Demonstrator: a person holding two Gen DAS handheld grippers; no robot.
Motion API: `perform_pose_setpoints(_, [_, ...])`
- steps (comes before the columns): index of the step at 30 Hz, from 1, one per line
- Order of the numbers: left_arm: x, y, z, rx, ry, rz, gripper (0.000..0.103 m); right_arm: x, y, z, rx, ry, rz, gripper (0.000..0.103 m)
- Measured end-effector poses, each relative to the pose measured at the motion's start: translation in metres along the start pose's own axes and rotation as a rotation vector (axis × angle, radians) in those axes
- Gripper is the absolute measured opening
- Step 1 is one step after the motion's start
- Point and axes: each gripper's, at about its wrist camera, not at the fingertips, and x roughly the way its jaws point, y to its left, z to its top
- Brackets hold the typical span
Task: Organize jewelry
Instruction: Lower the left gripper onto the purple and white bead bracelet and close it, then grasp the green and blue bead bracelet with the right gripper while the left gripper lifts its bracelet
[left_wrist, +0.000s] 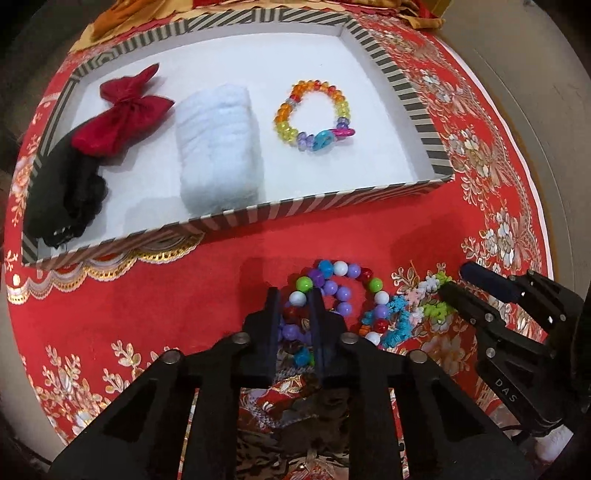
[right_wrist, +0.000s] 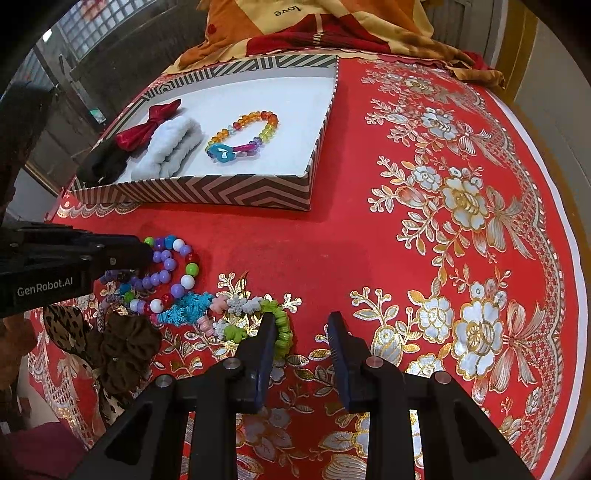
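Observation:
A striped tray (left_wrist: 332, 201) (right_wrist: 207, 192) holds a rainbow bead bracelet (left_wrist: 314, 114) (right_wrist: 242, 134), a white fluffy roll (left_wrist: 218, 147) (right_wrist: 168, 153), a red bow (left_wrist: 122, 118) (right_wrist: 147, 123) and a black scrunchie (left_wrist: 59, 192) (right_wrist: 103, 162). In front of the tray lies a pile with a large-bead necklace (left_wrist: 343, 291) (right_wrist: 173, 266) and a spiky blue, pink and green bracelet (left_wrist: 410, 314) (right_wrist: 236, 314). My left gripper (left_wrist: 295, 299) (right_wrist: 146, 254) is nearly shut around beads of the necklace, low on the cloth. My right gripper (right_wrist: 301, 323) (left_wrist: 456, 278) is open, its left finger touching the bracelet's green end.
A red embroidered tablecloth (right_wrist: 443, 221) covers the round table. A brown scrunchie (right_wrist: 125, 350) and a leopard-print band (right_wrist: 66, 328) lie at the pile's near left. Orange and yellow fabric (right_wrist: 314, 26) lies behind the tray. Bare cloth stretches to the right.

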Motion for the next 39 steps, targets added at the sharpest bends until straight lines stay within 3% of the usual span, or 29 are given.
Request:
perform_pose_setpoints(2, [-0.002, 0.000, -0.002, 0.003, -0.013, 0.001, 0.009, 0.000, 0.001, -0.001, -0.004, -0.003, -0.005, 0.026])
perform_pose_setpoints(4, [-0.006, 0.002, -0.005, -0.012, -0.025, -0.017, 0.008, 0.000, 0.000, -0.001, 0.004, -0.003, 0.016, 0.015])
perform_pose_setpoints(12, [-0.034, 0.015, -0.005, -0.077, -0.059, -0.094, 0.008, -0.018, -0.001, 0.003, 0.022, -0.038, 0.079, 0.012])
perform_pose_setpoints(19, [-0.068, 0.024, -0.005, -0.114, -0.123, -0.110, 0.008, -0.047, 0.006, 0.013, -0.005, -0.099, 0.101, 0.011])
perform_pose_setpoints(24, [-0.090, 0.030, -0.007, -0.141, -0.167, -0.110, 0.008, -0.047, 0.005, 0.014, -0.010, -0.088, 0.121, 0.011])
perform_pose_setpoints(33, [-0.117, 0.047, -0.011, -0.192, -0.230, -0.090, 0.008, -0.011, 0.003, -0.001, -0.064, 0.024, 0.034, 0.013])
perform_pose_setpoints(39, [-0.124, 0.058, -0.016, -0.228, -0.242, -0.084, 0.008, -0.003, 0.006, -0.003, -0.090, 0.036, 0.043, 0.026])
